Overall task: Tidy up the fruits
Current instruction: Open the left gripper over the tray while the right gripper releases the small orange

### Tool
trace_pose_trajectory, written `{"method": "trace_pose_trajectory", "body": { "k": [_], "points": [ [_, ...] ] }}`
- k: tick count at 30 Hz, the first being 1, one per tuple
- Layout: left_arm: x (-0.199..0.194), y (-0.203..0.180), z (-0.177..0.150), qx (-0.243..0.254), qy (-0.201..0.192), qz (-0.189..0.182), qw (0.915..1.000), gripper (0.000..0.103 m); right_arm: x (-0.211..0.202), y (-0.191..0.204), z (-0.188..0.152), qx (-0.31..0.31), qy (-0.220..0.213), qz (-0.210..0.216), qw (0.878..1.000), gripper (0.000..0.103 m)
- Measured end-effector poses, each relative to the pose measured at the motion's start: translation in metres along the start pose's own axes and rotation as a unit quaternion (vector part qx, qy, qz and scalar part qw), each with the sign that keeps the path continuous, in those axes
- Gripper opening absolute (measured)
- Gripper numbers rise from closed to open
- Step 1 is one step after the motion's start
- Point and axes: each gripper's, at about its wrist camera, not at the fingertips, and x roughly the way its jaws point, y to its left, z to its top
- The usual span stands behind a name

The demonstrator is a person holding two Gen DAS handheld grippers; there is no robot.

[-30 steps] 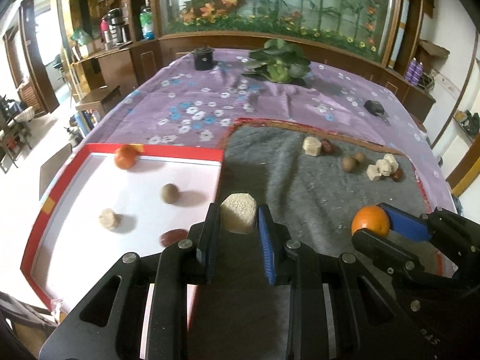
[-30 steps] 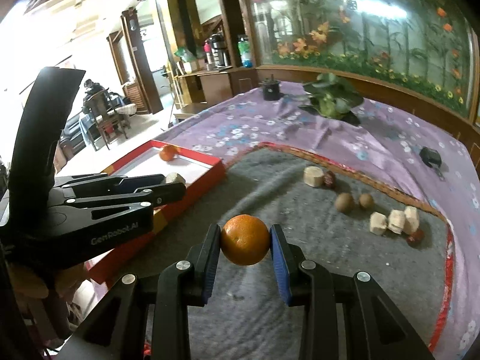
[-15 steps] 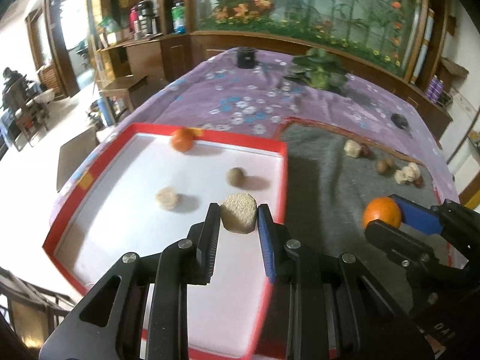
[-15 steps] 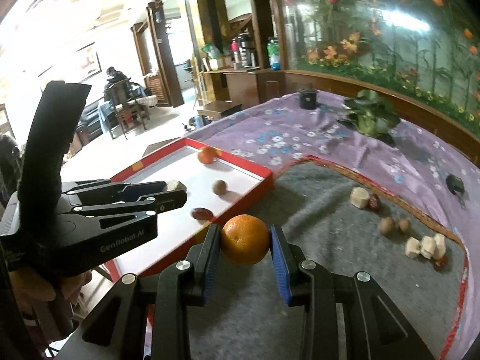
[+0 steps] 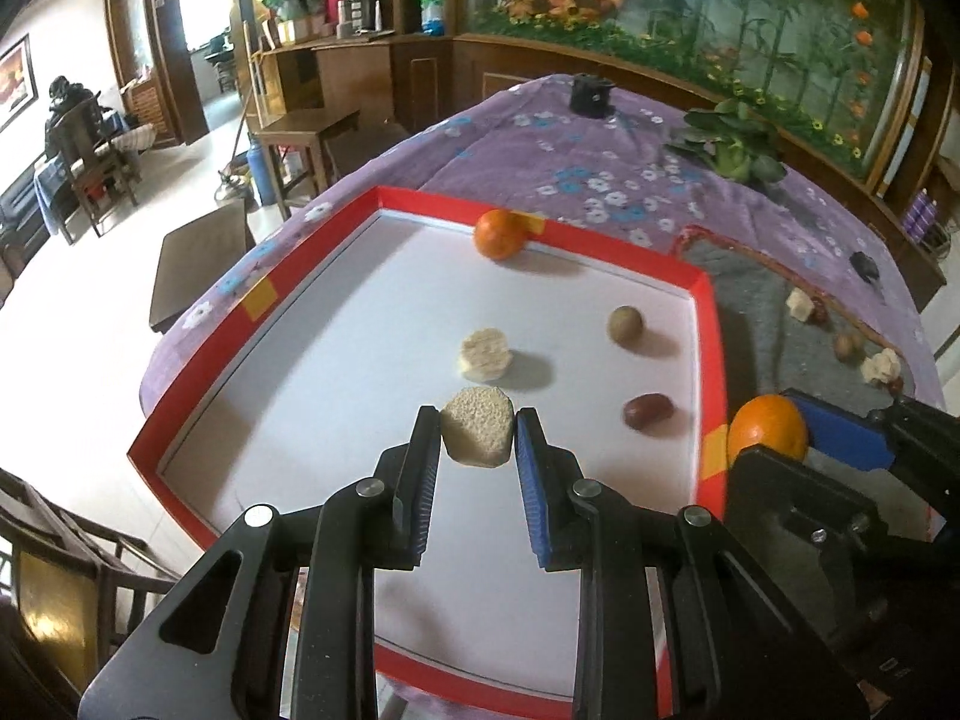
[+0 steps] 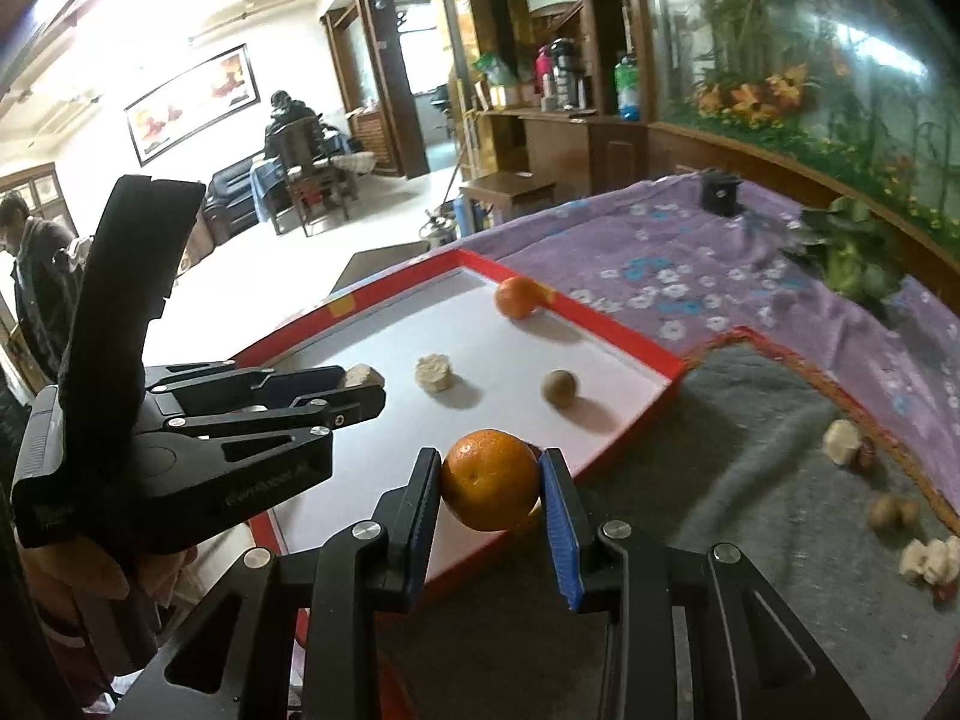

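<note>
My left gripper (image 5: 478, 438) is shut on a pale beige fruit chunk (image 5: 477, 433) and holds it above the white floor of the red-rimmed tray (image 5: 711, 324). In the tray lie an orange (image 5: 498, 233), a beige chunk (image 5: 485, 353), a brown round fruit (image 5: 625, 324) and a red date (image 5: 647, 410). My right gripper (image 6: 489, 480) is shut on an orange (image 6: 489, 479) over the tray's near right edge; it also shows in the left wrist view (image 5: 765, 427). Several loose fruits (image 6: 927, 558) lie on the grey mat (image 6: 750, 480).
A purple flowered cloth (image 5: 600, 162) covers the table. A green plant (image 5: 732, 144) and a small black pot (image 5: 591, 95) stand at the back. A small black object (image 5: 864, 264) lies at the far right. The table edge drops off left of the tray.
Both grippers have moved left, from over the grey mat to the tray. The left now holds its chunk over the tray's middle; the right holds its orange at the tray's edge.
</note>
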Motion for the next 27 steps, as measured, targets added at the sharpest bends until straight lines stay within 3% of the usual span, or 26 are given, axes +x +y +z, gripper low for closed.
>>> {"method": "trace_pose_trajectory", "body": {
  "k": [7,15,19,21,26,27],
  "points": [
    [0.011,0.017,-0.001,-0.016,0.015,0.007,0.9997,0.025,0.033,0.012,0.005,-0.011,0.027,0.021,0.999,0.032],
    [0.025,0.025,-0.002,-0.030,0.029,0.009,0.9991,0.025,0.062,0.019,0.001,-0.029,0.061,0.016,0.998,0.032],
    [0.030,0.027,-0.002,-0.041,0.035,0.008,0.9985,0.025,0.064,0.019,-0.001,-0.026,0.052,0.017,0.998,0.032],
    [0.032,0.027,-0.002,-0.044,0.038,0.009,0.9983,0.025,0.065,0.016,-0.002,-0.014,0.049,0.022,0.998,0.040],
    [0.031,0.027,-0.001,-0.049,0.034,0.012,0.9981,0.047,0.058,0.020,-0.001,-0.012,0.039,0.031,0.999,0.045],
    [0.029,0.027,0.000,-0.050,0.029,0.015,0.9982,0.048,0.058,0.020,-0.001,-0.012,0.039,0.031,0.999,0.045]
  ]
}}
